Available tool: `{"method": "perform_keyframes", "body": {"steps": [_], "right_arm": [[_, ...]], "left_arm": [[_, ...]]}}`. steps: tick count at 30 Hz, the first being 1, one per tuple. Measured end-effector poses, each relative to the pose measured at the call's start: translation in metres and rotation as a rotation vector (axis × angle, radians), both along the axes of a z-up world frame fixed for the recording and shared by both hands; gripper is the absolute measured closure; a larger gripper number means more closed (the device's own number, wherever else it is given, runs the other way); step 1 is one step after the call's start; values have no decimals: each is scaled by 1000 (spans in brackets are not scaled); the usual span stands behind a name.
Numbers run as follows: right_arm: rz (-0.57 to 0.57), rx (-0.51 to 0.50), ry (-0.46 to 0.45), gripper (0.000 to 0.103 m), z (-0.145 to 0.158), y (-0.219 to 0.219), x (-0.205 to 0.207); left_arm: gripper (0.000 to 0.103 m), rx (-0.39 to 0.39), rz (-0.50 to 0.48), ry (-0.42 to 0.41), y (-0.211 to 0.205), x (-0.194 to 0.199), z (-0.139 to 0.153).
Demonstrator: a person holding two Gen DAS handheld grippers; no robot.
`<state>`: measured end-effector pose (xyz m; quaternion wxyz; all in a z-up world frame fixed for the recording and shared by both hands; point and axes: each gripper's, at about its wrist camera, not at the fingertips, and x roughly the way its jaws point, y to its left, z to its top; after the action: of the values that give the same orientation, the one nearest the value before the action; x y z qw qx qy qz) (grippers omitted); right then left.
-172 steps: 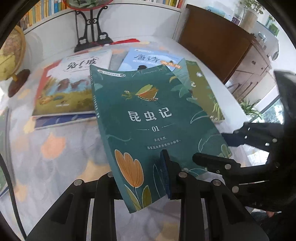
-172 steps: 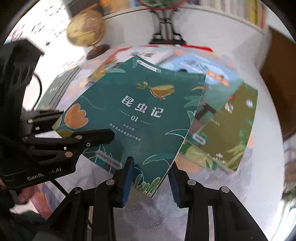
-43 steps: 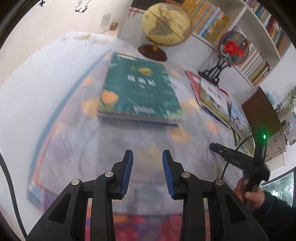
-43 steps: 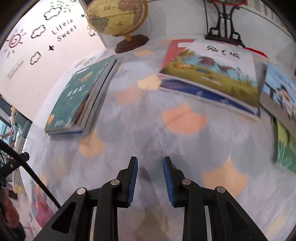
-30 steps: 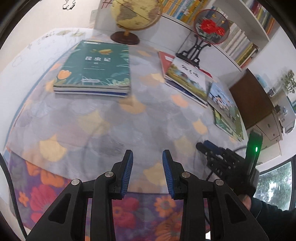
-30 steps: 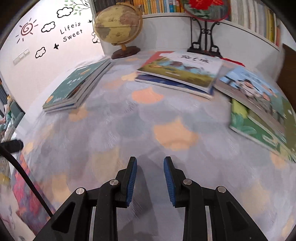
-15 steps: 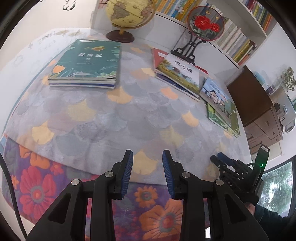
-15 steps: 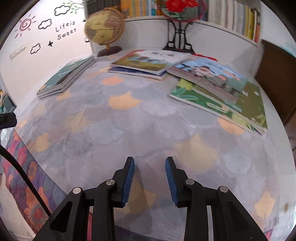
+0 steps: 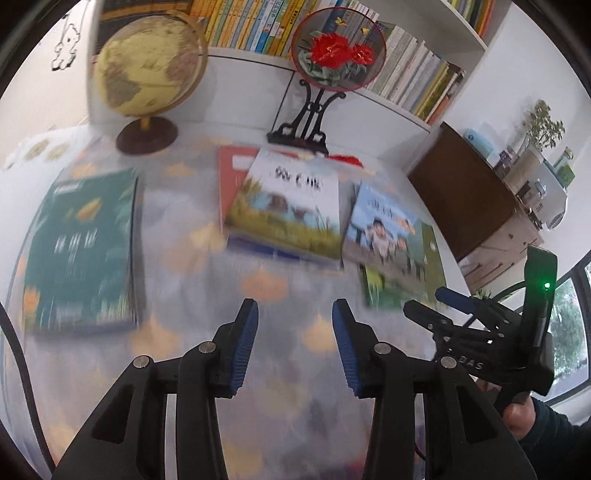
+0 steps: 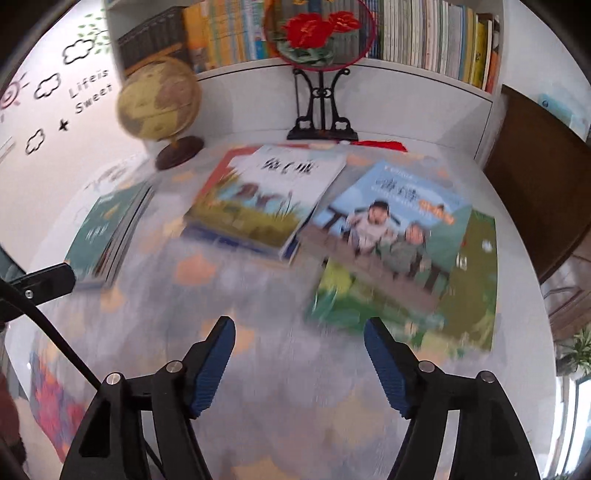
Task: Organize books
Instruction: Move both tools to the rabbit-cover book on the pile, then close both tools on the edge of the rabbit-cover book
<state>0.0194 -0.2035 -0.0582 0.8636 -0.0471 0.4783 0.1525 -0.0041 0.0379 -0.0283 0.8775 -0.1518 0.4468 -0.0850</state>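
Observation:
A stack topped by a green book (image 9: pixel 83 251) (image 10: pixel 107 225) lies at the table's left. A white-topped picture book (image 9: pixel 291 206) (image 10: pixel 269 195) rests on a red one in the middle. A blue book with children (image 9: pixel 384 221) (image 10: pixel 391 221) overlaps a green book (image 9: pixel 402 280) (image 10: pixel 469 288) at the right. My left gripper (image 9: pixel 294 314) hangs above the cloth in front of the middle books, its jaws opening, nothing between them. My right gripper (image 10: pixel 299 326), also seen from the left wrist (image 9: pixel 432 302), is opening wide and empty, just short of the right-hand books.
A globe (image 9: pixel 147 70) (image 10: pixel 159 103) and a round red-flower fan on a black stand (image 9: pixel 336 51) (image 10: pixel 317 33) stand at the table's back. Bookshelves (image 10: pixel 424 33) run behind. A dark wooden cabinet (image 9: pixel 469 195) is at the right. A scallop-patterned cloth (image 10: pixel 295 369) covers the table.
Both grippers have moved forward over the table toward the spread books, and both have gone from nearly shut to open, the right one much wider. The green book lies set down on the left stack.

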Motion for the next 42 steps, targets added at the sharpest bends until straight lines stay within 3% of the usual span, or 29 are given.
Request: {"method": "perform_keyframes", "body": {"steps": [6,14,19,23,30,35,42], "right_arm": [[-44,13,14,32,10,14,77],[-129,117,101,33,-23,21,147],[-123,98,146,45,-47,37,174],[-109,61,154,47,-61,51,186],[-116,76,182,47,-73,55,202],[-91,53,197,46,-74,64,202],[-47,69,220,46,-69,63,180]], "left_arm": [[57,-6,-55,24,21,79,-10],[57,-55,-84,83,34,159,-57],[57,-70,-114,107,30,193,-83],[57,-78,-122,131,28,205,-100],[57,-113,-120,125,37,212,-107],[56,-87,-152,129,31,211,-105],[56,-84,-154,154,31,162,-103]]}}
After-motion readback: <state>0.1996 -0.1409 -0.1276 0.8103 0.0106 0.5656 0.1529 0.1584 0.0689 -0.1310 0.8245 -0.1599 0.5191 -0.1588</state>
